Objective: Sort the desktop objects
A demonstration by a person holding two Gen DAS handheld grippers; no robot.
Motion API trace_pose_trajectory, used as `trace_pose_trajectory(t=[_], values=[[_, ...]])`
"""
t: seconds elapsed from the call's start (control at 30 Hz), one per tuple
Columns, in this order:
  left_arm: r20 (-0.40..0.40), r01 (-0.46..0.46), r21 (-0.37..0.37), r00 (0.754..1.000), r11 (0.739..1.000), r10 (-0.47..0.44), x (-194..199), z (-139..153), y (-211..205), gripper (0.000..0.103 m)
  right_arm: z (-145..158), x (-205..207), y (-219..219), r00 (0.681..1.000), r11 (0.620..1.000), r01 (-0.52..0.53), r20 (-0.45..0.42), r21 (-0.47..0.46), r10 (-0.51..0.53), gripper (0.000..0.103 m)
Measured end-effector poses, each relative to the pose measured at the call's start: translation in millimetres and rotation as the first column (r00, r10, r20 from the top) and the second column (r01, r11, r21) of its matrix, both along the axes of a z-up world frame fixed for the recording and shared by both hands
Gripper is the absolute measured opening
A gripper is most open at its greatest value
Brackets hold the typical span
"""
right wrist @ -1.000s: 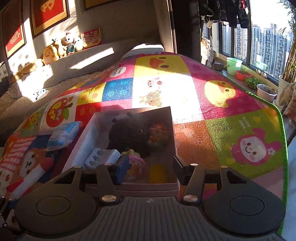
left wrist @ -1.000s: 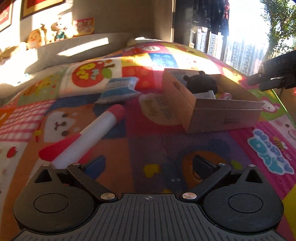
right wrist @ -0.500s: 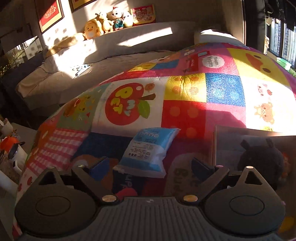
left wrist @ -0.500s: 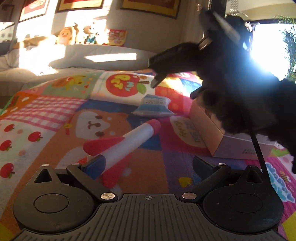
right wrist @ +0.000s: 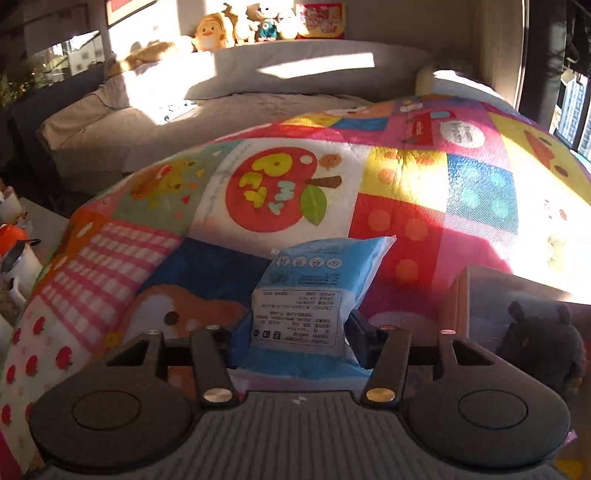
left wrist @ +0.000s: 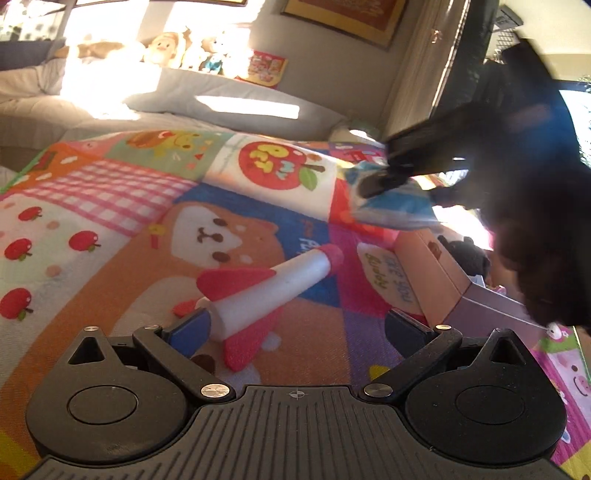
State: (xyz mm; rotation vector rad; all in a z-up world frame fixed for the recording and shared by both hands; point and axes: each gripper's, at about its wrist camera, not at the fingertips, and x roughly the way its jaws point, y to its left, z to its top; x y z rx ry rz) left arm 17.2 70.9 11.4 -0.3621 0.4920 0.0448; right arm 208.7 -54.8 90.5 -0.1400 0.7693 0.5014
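A blue tissue packet lies on the colourful play mat. My right gripper has its jaws closing on the packet's near end, pads against both sides. In the left wrist view that gripper is a dark blur over the packet. A white foam rocket with red fins and nose lies just ahead of my left gripper, which is open; the rocket's tail is close to the left finger. A cardboard box stands to the right and holds a black plush toy.
A grey sofa runs along the mat's far side, with plush toys on the ledge behind it. Mugs on a side table stand past the mat's left edge. Strong sunlight falls through a window at right.
My right gripper swung left from above the box to the blue packet, opened wide, then closed around it. My left gripper rolled and shifted, bringing the rocket nearer its left finger.
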Motion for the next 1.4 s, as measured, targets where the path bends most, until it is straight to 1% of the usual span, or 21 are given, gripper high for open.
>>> trace_pose_trajectory(t=[0.1,0.17,0.23,0.33,0.43,0.53,0.67,0.77,0.8,0.83,0.87,0.9,0.93,0.97,1.0,1.07,1.13,1.2,1.27,1.33,1.4], values=[[-0.022,0.001,-0.001,1.000,1.000,-0.001,2.6,-0.4,-0.6,0.103,23.6,-43.9,-46.7,0.999,0.996,-0.051,-0.008,0.069,0.051,0.054],[-0.033,0.004,0.014,0.999,1.000,-0.004,3.9,-0.5,-2.2,0.103,29.8,-70.6,-81.6,0.999,0.994,-0.044,-0.021,0.100,0.047,0.054],[-0.042,0.006,0.034,0.999,0.999,-0.004,5.5,-0.4,-4.0,0.103,26.5,-91.1,-114.1,0.998,0.992,-0.011,-0.061,0.126,0.019,0.054],[-0.056,0.007,0.064,0.998,0.998,-0.004,6.6,-0.2,-8.2,0.103,8.4,-119.9,-163.2,0.989,0.986,0.068,-0.142,0.154,-0.046,0.054],[-0.072,0.004,0.093,0.997,0.996,0.003,8.6,0.1,-12.3,0.103,-15.6,-143.5,-195.8,0.976,0.976,0.160,-0.171,0.145,-0.134,0.054],[-0.085,0.003,0.130,0.996,0.991,0.008,9.2,0.8,-18.0,0.103,-36.3,-160.8,-219.0,0.963,0.958,0.230,-0.180,0.168,-0.200,0.054],[-0.088,0.009,0.202,0.996,0.979,0.009,8.6,2.5,-29.0,0.103,-55.8,-174.7,-233.8,0.948,0.936,0.306,-0.142,0.173,-0.283,0.057],[-0.083,0.016,0.250,0.997,0.968,0.005,8.3,4.0,-36.3,0.103,-61.1,-178.9,-244.3,0.941,0.918,0.333,-0.136,0.213,-0.310,0.075],[-0.083,0.019,0.259,0.997,0.966,0.003,8.7,4.3,-37.2,0.103,-62.2,-179.7,-247.3,0.937,0.912,0.346,-0.125,0.222,-0.325,0.084],[-0.079,0.021,0.262,0.997,0.965,0.000,8.9,4.9,-37.1,0.103,-63.0,-181.3,-250.3,0.933,0.905,0.360,-0.108,0.226,-0.344,0.089],[-0.075,0.018,0.262,0.997,0.965,0.002,9.4,5.4,-36.5,0.103,-63.8,-182.5,-252.8,0.929,0.902,0.369,-0.090,0.225,-0.358,0.090],[-0.073,0.015,0.263,0.997,0.965,0.004,10.2,6.0,-35.4,0.103,-64.6,-183.1,-254.3,0.927,0.900,0.375,-0.076,0.223,-0.367,0.094],[-0.073,0.014,0.279,0.997,0.960,0.007,12.6,7.1,-34.4,0.103,-65.8,-184.2,-256.4,0.924,0.897,0.381,-0.065,0.225,-0.376,0.099],[-0.073,0.010,0.308,0.997,0.951,0.013,15.3,7.8,-34.1,0.103,-67.9,-185.6,-259.7,0.920,0.892,0.390,-0.058,0.230,-0.387,0.100],[-0.070,0.001,0.337,0.997,0.942,0.024,17.6,8.7,-33.6,0.103,-70.1,-186.9,-262.6,0.918,0.888,0.396,-0.058,0.235,-0.393,0.103],[-0.071,-0.015,0.372,0.996,0.928,0.045,22.6,9.6,-31.1,0.103,-78.2,-188.8,-272.2,0.914,0.873,0.404,-0.090,0.272,-0.395,0.103],[-0.101,-0.004,0.369,0.994,0.930,0.044,28.8,7.5,-28.9,0.103,-81.4,-192.5,-278.8,0.913,0.858,0.405,-0.087,0.315,-0.398,0.103],[-0.130,0.021,0.344,0.991,0.939,0.026,33.4,5.6,-29.3,0.103,-81.7,-192.4,-278.8,0.912,0.856,0.407,-0.087,0.320,-0.401,0.103],[-0.131,0.055,0.307,0.991,0.950,-0.015,33.1,5.8,-32.9,0.103,-81.7,-192.3,-276.1,0.912,0.861,0.406,-0.079,0.307,-0.402,0.103],[-0.143,0.110,0.242,0.987,0.964,-0.077,32.7,3.8,-41.4,0.103,-80.3,-190.2,-275.4,0.915,0.867,0.400,-0.089,0.296,-0.393,0.103],[-0.156,0.159,0.213,0.980,0.964,-0.127,30.6,0.0,-54.2,0.103,-74.7,-185.3,-275.7,0.923,0.883,0.385,-0.116,0.269,-0.367,0.103]])
